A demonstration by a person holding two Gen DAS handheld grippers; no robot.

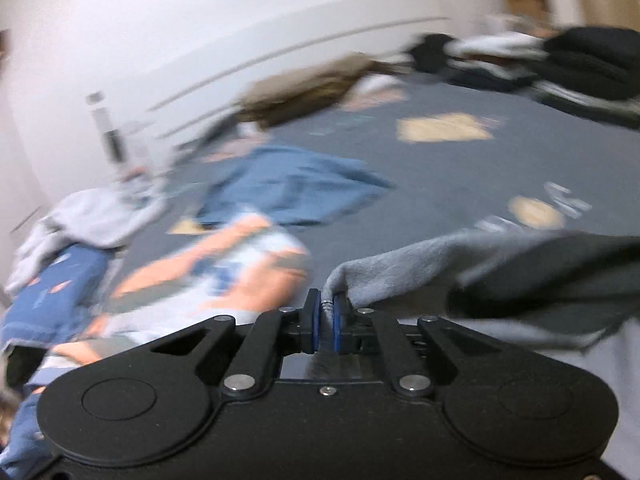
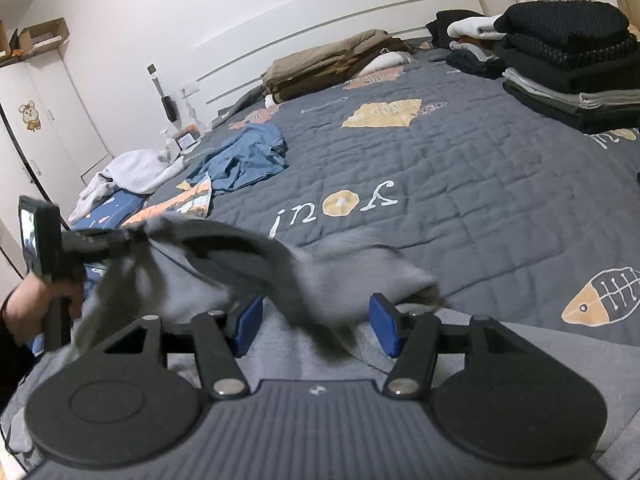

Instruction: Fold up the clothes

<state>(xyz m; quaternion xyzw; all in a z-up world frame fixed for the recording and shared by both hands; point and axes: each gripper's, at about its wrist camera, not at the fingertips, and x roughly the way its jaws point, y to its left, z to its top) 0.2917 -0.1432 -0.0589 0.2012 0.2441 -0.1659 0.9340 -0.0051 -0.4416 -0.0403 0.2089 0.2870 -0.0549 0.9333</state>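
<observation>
A grey fleece garment (image 2: 320,280) lies across the near edge of the bed, one part lifted and blurred. In the left wrist view my left gripper (image 1: 327,304) is shut on a bunched edge of this grey garment (image 1: 400,276), the cloth pinched between the blue pads. The right wrist view shows that same left gripper (image 2: 132,235) at the left, held by a hand (image 2: 24,304), with the cloth hanging from it. My right gripper (image 2: 316,322) stands open above the garment. A fold of grey cloth passes between its wide-set blue pads (image 2: 248,320), which do not press on it.
The grey quilt (image 2: 440,184) bears a crumpled blue garment (image 2: 248,156), an orange-and-white patterned cloth (image 2: 188,204) and a pale grey garment (image 2: 136,172) at the left. Folded dark clothes are stacked (image 2: 568,64) at the far right. A brown folded blanket (image 2: 332,66) lies by the headboard.
</observation>
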